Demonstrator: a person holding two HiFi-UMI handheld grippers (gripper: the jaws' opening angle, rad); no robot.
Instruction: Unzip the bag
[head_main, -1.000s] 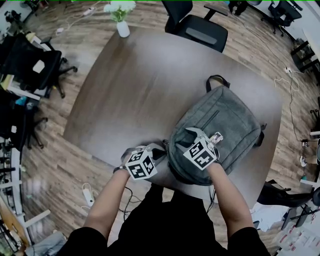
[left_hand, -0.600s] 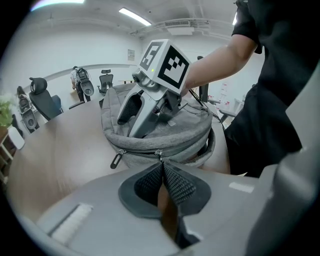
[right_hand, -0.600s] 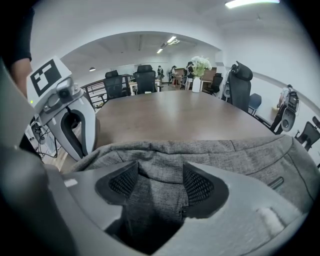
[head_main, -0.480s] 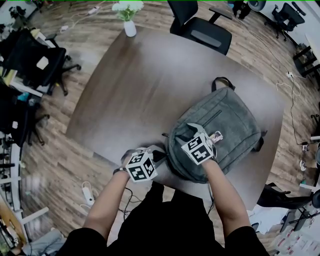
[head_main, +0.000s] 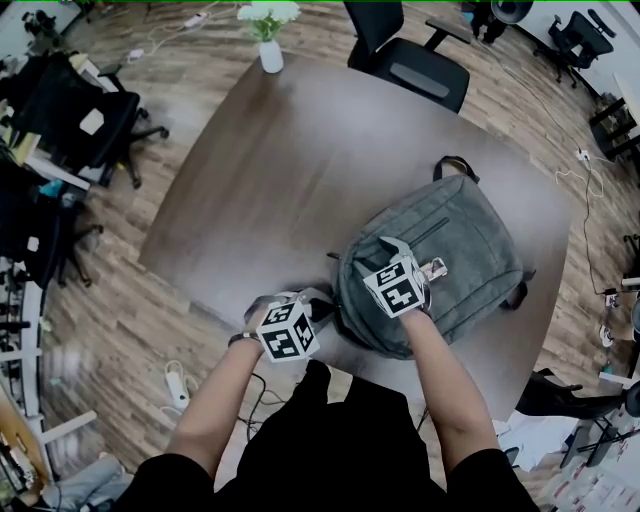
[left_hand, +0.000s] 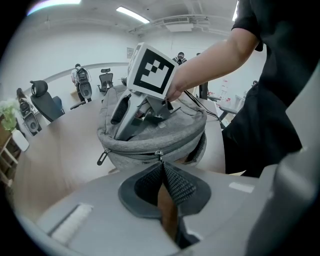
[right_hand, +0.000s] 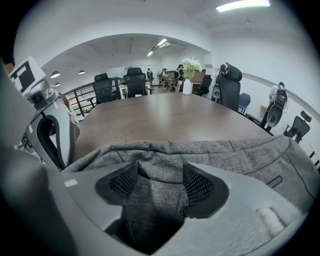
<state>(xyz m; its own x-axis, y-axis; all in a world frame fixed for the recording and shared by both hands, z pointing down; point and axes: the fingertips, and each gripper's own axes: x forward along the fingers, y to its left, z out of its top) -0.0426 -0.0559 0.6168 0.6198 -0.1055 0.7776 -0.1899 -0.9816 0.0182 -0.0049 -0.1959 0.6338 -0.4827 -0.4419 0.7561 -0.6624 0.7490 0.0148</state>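
Note:
A grey backpack (head_main: 460, 240) lies flat on the brown table (head_main: 290, 170), its zippered end toward me. My left gripper (head_main: 322, 308) is at that end's left corner. In the left gripper view its jaws (left_hand: 161, 165) are shut on the small metal zipper pull (left_hand: 158, 155) at the bag's rim. A second pull (left_hand: 102, 156) hangs free at the left. My right gripper (head_main: 393, 250) rests on top of the bag. The right gripper view shows it (right_hand: 159, 176) pinching a raised fold of grey bag fabric (right_hand: 157, 200).
A white vase of flowers (head_main: 270, 50) stands at the table's far corner. Behind the table is a black office chair (head_main: 410, 65), with more chairs (head_main: 90, 120) at the left. The bag lies close to the table's near edge, right in front of my body.
My head view has drifted slightly. Both grippers keep their grips at the same places on the bag.

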